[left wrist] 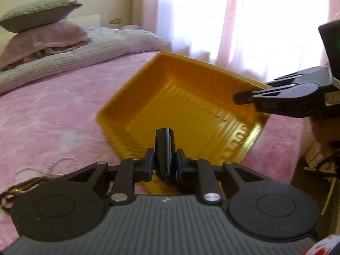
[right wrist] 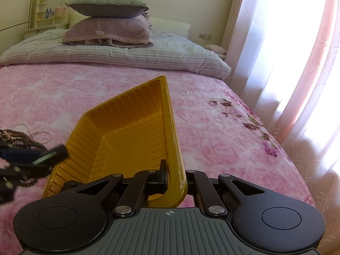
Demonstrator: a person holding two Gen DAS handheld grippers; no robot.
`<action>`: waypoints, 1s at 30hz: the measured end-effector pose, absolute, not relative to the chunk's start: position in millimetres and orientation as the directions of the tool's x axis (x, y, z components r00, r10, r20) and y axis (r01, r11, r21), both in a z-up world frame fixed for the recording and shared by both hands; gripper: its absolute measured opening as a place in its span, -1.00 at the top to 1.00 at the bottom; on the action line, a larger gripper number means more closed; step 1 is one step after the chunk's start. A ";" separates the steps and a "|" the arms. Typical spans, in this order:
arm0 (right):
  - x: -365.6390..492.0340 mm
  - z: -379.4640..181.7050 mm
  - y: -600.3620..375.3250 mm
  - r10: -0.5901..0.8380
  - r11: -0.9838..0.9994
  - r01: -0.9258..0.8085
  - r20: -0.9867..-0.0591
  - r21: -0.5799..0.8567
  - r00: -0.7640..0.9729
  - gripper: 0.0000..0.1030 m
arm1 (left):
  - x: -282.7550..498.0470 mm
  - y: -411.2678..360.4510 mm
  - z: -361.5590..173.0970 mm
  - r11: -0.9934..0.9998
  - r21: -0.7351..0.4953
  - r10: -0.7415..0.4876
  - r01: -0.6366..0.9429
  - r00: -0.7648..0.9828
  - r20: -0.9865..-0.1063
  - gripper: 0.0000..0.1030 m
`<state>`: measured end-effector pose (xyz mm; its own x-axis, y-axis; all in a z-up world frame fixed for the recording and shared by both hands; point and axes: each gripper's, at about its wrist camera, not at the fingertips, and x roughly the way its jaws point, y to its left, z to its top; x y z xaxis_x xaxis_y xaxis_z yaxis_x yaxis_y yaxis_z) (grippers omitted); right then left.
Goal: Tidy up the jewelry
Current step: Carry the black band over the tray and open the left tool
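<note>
Gripping one gold tray (right wrist: 127,140) is the right claw (right wrist: 174,176); left claw (left wrist: 165,161) clamps one black bracelet (left wrist: 164,148).

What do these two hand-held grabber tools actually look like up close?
Both the left gripper and the right gripper are matte black, with angular linkage arms, silver rivets, two round discs and a grey ribbed plate bearing a small crosshair mark. The left's jaws have blue pads.

Open pink bed (right wrist: 212,127) right of yellow tray (right wrist: 119,140); bead necklaces (right wrist: 23,140) crowd its left side.
</note>
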<state>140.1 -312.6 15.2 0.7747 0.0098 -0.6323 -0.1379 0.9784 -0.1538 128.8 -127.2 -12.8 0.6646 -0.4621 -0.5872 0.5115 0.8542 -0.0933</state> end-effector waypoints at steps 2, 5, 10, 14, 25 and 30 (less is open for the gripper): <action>140.1 15.2 -312.6 0.010 0.978 -0.138 -0.632 -0.154 0.775 0.90 | 129.3 -135.4 -14.7 0.844 -0.099 -0.476 0.527 0.652 -0.591 0.63; 140.2 15.1 -312.5 0.011 0.978 -0.139 -0.632 -0.153 0.775 0.90 | 128.6 -141.7 -16.5 0.835 -0.102 -0.487 0.541 0.640 -0.594 0.63; 140.6 15.2 -311.2 0.012 0.979 -0.138 -0.632 -0.152 0.775 0.90 | 129.9 -144.2 -19.1 0.830 -0.108 -0.492 0.547 0.630 -0.601 0.63; 140.4 15.4 -311.8 0.011 0.979 -0.138 -0.632 -0.153 0.775 0.90 | 129.8 -145.7 -18.0 0.826 -0.110 -0.498 0.552 0.626 -0.600 0.63; 140.8 15.3 -311.6 0.010 0.978 -0.139 -0.635 -0.153 0.772 0.90 | 130.1 -140.6 -16.4 0.829 -0.120 -0.502 0.547 0.631 -0.591 0.49; 141.9 16.2 -309.3 0.012 0.973 -0.158 -0.649 -0.168 0.761 0.90 | 129.4 -114.1 -15.4 0.867 -0.128 -0.458 0.482 0.668 -0.587 0.49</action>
<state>141.9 -309.3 16.2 0.7609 0.0119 -0.6488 -0.1583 0.9730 -0.1678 129.4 -114.1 -15.4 0.6677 -0.4577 -0.5871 0.4819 0.8669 -0.1277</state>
